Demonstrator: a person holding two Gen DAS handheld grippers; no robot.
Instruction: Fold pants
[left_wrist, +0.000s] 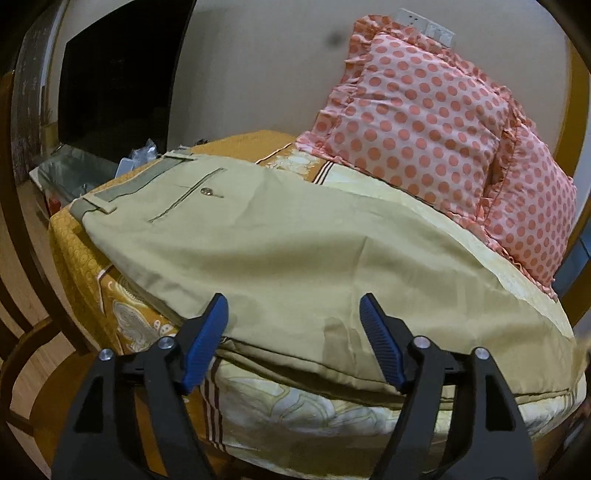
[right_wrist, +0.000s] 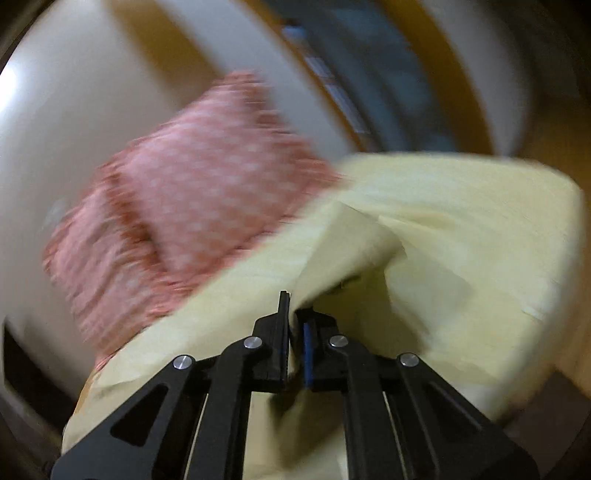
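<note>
Smooth khaki pants (left_wrist: 280, 251), seemingly tool-pinched (right_wrist: 295, 314).

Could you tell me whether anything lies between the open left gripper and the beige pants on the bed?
Nothing visible does: the left gripper hangs open right over the beige cotton pants, with bare fabric between its blue ribbed fingers.

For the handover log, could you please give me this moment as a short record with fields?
garment: khaki pants laid flat on the bed, waistband at the far left
left gripper: jaws open, over the near edge of the pants, holding nothing
right gripper: jaws shut on pale fabric of the pants
beside: polka-dot pillow against the wall
right view: motion-blurred
</note>
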